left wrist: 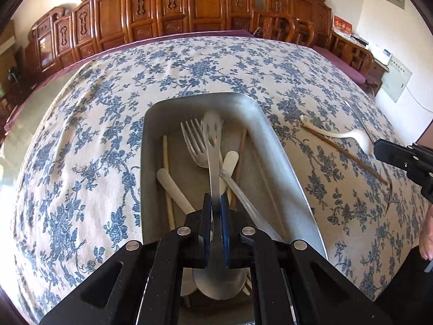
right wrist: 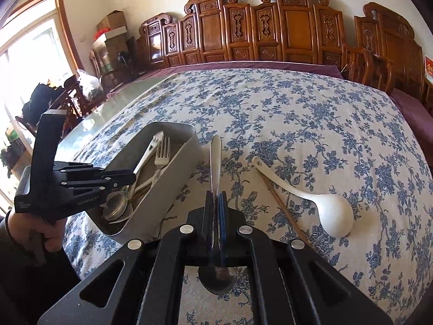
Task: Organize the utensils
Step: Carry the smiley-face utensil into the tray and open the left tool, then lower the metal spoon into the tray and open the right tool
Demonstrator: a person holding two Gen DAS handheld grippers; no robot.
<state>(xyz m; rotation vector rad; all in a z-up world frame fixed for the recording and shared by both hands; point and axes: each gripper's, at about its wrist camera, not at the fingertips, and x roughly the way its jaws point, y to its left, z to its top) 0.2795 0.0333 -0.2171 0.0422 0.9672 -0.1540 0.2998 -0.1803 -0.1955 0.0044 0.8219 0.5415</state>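
My left gripper (left wrist: 215,203) is shut on a metal spoon (left wrist: 213,162) with a slotted handle end, held low over the grey metal tray (left wrist: 259,113). The spoon's bowl hangs under the fingers. In the tray lie a fork (left wrist: 193,140), white utensils and chopsticks. My right gripper (right wrist: 216,199) is shut on a second metal spoon (right wrist: 215,157), handle pointing forward, above the cloth just right of the tray (right wrist: 184,159). A white ladle (right wrist: 333,211) and a brown chopstick (right wrist: 284,211) lie on the cloth further right. The left gripper (right wrist: 132,176) shows at the tray's near end.
A blue floral cloth (left wrist: 81,162) covers the table. Carved wooden chairs (right wrist: 295,27) line the far edge. A hand (right wrist: 51,230) holds the left gripper at the table's near left; bare glass tabletop (right wrist: 89,124) lies beyond the tray.
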